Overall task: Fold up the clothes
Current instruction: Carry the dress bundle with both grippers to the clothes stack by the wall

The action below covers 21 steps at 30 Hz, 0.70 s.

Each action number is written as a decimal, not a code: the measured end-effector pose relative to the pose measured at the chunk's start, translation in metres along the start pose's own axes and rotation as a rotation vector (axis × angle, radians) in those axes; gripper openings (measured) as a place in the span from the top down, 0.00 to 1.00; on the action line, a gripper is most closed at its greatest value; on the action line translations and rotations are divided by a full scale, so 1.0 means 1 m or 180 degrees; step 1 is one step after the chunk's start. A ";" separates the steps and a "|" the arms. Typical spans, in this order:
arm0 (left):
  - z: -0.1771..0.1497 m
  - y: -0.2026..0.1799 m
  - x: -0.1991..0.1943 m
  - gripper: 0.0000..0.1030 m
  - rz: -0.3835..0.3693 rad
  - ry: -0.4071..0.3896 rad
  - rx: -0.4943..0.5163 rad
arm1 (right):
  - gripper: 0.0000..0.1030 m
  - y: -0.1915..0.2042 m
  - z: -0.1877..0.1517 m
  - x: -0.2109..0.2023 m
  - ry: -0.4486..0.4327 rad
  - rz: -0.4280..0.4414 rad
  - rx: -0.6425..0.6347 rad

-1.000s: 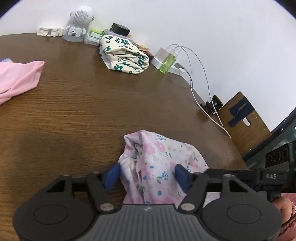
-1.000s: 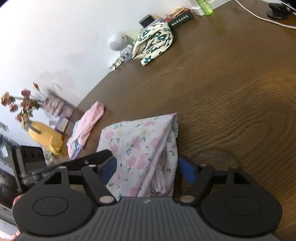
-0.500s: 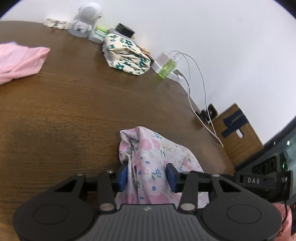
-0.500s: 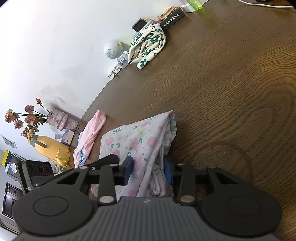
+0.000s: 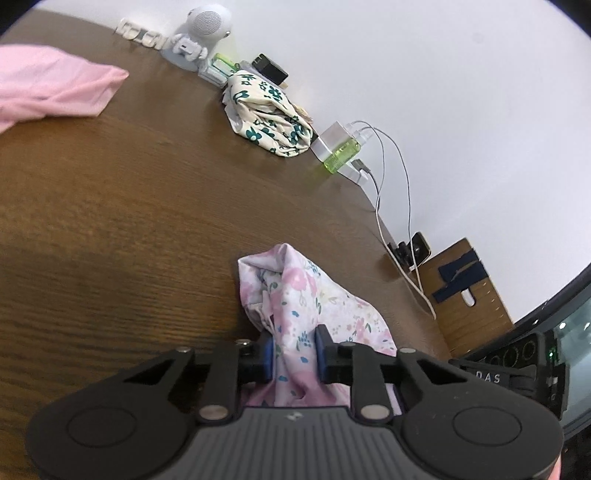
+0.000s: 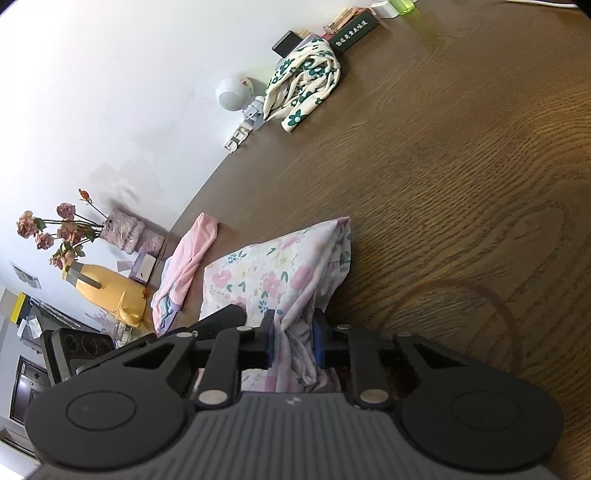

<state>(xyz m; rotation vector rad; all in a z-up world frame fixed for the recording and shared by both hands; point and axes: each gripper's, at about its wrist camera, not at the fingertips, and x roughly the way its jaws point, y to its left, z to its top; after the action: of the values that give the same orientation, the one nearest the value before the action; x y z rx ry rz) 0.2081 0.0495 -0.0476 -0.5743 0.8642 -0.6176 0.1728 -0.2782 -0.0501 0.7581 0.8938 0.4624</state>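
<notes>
A pink floral garment (image 5: 306,299) lies bunched on the brown wooden table (image 5: 110,206). My left gripper (image 5: 294,352) is shut on its near edge, cloth pinched between the blue pads. The same garment shows in the right wrist view (image 6: 273,273), and my right gripper (image 6: 294,341) is shut on another part of its near edge. The other gripper's black body (image 6: 85,350) shows at the left of the right wrist view. The cloth below the jaws is hidden by the gripper bodies.
A cream garment with green flowers (image 5: 266,118) lies at the back by the wall, a pink garment (image 5: 48,88) at the left. A robot-shaped speaker (image 5: 195,33), a green bottle (image 5: 341,157), a charger with cables (image 5: 384,206) and a yellow vase with flowers (image 6: 107,291) line the table's edges.
Both grippers closed from open onto the floral garment's near edge. The cloth has bunched up between the pads and both views have tilted.
</notes>
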 end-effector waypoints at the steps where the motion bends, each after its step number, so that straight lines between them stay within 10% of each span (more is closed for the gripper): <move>1: -0.001 0.000 -0.001 0.84 -0.0028 -0.0032 -0.0038 | 0.87 0.000 0.001 0.000 0.0005 0.0021 0.0003; 21: 0.008 -0.049 -0.058 0.86 -0.0195 -0.0655 -0.0070 | 0.89 0.050 0.020 -0.040 -0.0218 0.0281 -0.0252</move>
<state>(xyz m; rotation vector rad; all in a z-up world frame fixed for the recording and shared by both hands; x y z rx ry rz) 0.1732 0.0586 0.0199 -0.6737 0.6627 -0.5937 0.1643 -0.2790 0.0159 0.7387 0.7760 0.5437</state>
